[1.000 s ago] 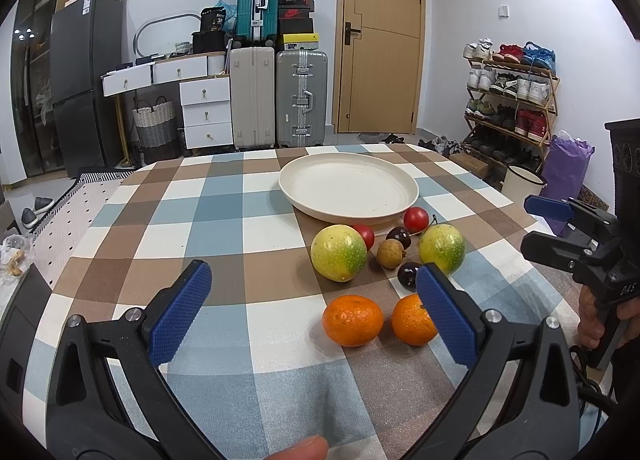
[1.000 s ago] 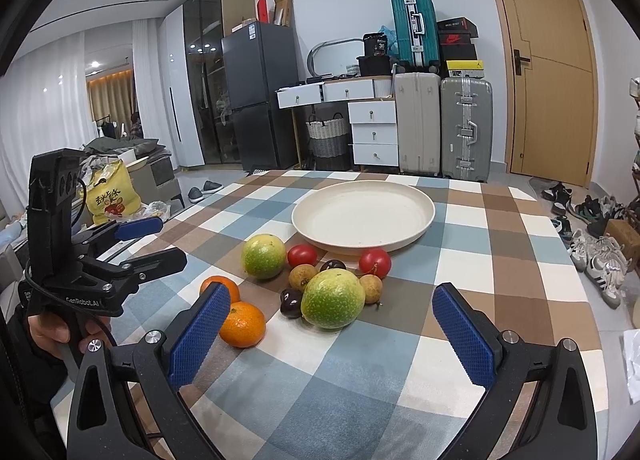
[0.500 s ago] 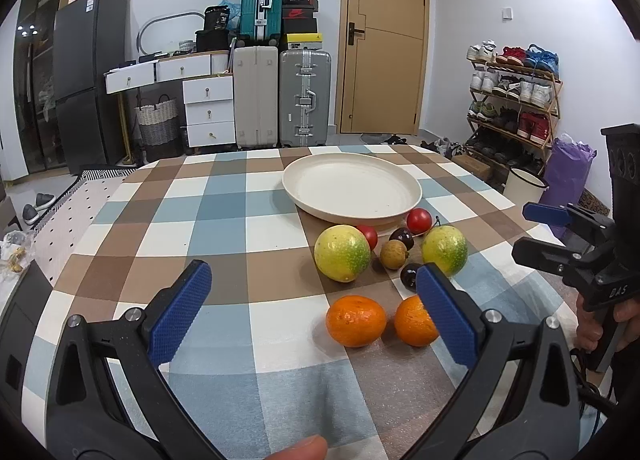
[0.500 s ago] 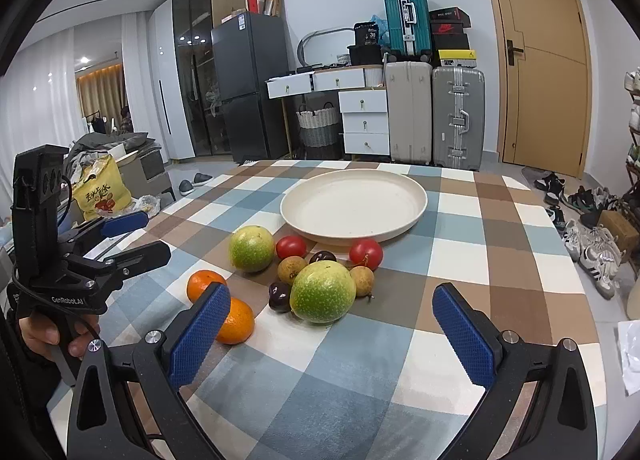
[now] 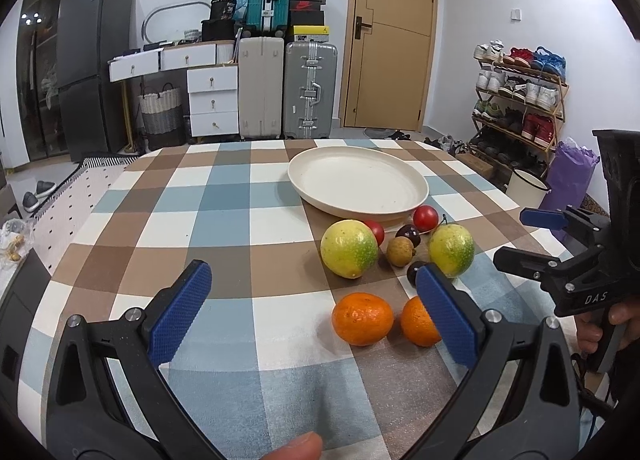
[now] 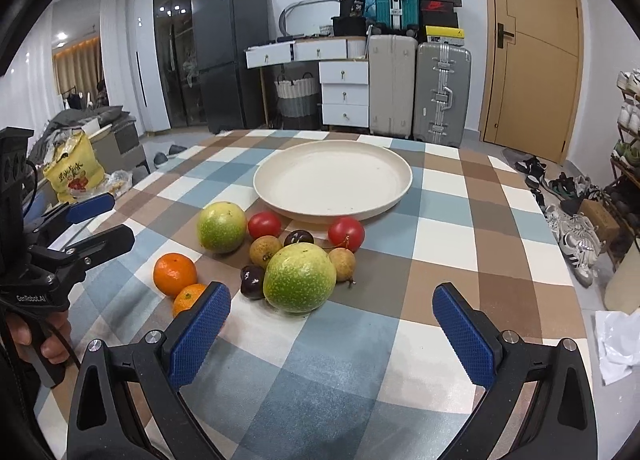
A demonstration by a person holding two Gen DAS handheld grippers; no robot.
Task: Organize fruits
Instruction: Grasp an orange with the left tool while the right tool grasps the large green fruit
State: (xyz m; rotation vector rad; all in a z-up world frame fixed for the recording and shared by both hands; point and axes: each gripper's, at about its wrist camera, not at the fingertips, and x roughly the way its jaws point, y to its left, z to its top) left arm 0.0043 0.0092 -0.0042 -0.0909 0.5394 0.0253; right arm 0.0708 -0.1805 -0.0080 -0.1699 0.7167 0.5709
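Since 1 second ago both of your cameras have closed in on the fruit: the cluster and the plate [image 6: 396, 196] sit larger and nearer, though nothing on the checked tablecloth [image 6: 472, 228] has itself shifted. Take the plate as your landmark.

Nearest you, your right gripper [image 6: 330, 330] hangs above the cloth with its blue pads wide apart and nothing between them, lined up roughly on the big green fruit [image 6: 300, 277] at the near edge of the cluster. Your left gripper [image 5: 312, 310] is likewise spread and empty, with 2 oranges [image 5: 363, 318] just ahead of its right pad, the second orange [image 5: 418, 322] partly hidden behind that pad.

Going on toward the plate, the rest of the fruit lies bunched on its near side: a second yellow-green fruit [image 6: 221, 227], a brown longan [image 6: 265, 251], another longan [image 6: 342, 264], 2 dark plums [image 6: 298, 238] and [image 6: 252, 281], then 2 red tomatoes [image 6: 264, 224] and [image 6: 346, 234] almost at the rim.

Beyond them the plate holds no fruit, so the organizing looks barely begun. Wide jaws suit the large round fruit; I judge a first grasp on the green one is being set up, and it may nudge the plum and longan touching it.
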